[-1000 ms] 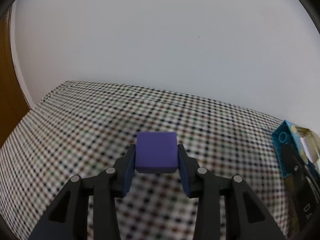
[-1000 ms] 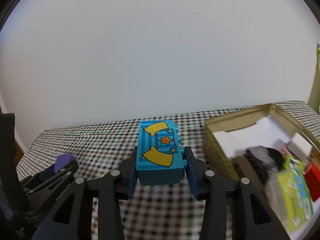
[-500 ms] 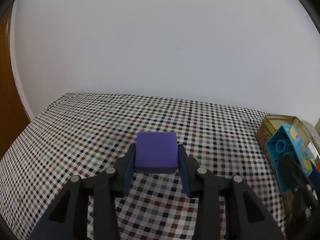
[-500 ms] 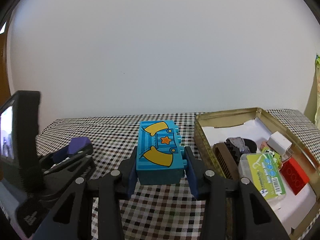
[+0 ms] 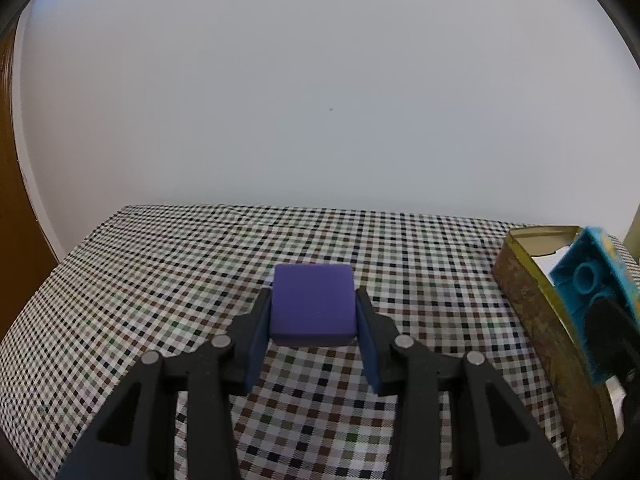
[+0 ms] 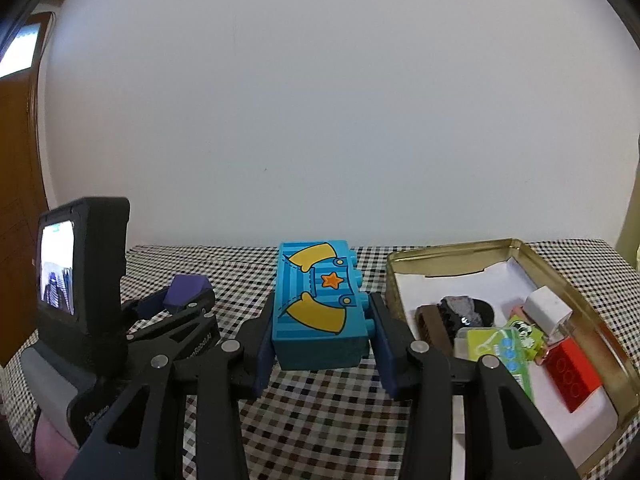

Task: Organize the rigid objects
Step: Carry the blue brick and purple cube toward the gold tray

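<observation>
My left gripper [image 5: 313, 312] is shut on a purple block [image 5: 313, 305] and holds it above the checked tablecloth [image 5: 160, 280]. My right gripper [image 6: 320, 320] is shut on a blue toy brick [image 6: 318, 304] with yellow shapes and an orange star, held above the cloth just left of the gold tin [image 6: 600, 320]. In the left wrist view the blue brick [image 5: 592, 292] shows at the right edge over the tin [image 5: 532, 312]. In the right wrist view the left gripper [image 6: 176, 304] with the purple block [image 6: 186, 290] is to the left.
The tin holds a red brick [image 6: 572, 372], a white cube [image 6: 546, 308], a green pack [image 6: 500, 352], a brown brush [image 6: 434, 328] and a dark lump [image 6: 460, 312]. A white wall stands behind the table. A wooden door [image 5: 16, 240] is at the left.
Both views have swung so the table and tin sit level and the tin shows in full. Both grippers stay shut on their blocks. The left gripper now shows larger in the right wrist view.
</observation>
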`<state>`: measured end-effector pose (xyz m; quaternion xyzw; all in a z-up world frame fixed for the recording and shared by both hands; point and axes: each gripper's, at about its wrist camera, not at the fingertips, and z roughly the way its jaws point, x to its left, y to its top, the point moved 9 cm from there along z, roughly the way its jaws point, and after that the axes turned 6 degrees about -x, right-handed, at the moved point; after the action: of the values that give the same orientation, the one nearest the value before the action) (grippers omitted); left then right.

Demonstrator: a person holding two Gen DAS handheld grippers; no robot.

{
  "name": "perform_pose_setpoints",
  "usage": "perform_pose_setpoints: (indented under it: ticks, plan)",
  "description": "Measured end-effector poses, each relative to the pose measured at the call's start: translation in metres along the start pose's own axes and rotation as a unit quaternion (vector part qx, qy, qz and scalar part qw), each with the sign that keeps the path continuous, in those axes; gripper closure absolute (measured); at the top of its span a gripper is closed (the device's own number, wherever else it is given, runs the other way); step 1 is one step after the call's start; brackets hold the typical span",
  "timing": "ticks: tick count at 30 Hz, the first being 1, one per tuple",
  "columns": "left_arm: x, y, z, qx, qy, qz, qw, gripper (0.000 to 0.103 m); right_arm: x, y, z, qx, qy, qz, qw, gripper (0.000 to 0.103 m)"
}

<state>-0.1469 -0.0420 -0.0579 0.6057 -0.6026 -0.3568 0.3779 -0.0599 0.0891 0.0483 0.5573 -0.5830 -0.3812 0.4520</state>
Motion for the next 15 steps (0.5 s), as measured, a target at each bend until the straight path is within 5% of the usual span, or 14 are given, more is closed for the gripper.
perform_pose_setpoints:
  ticks: [15]
  plan:
    - [0.0007, 0.0039, -0.0055, -0.013, 0.007, 0.001, 0.9999, 0.065, -0.0076, 0.0017, -0.0030, -0.005, 0.014, -0.003, 1.000, 0.058]
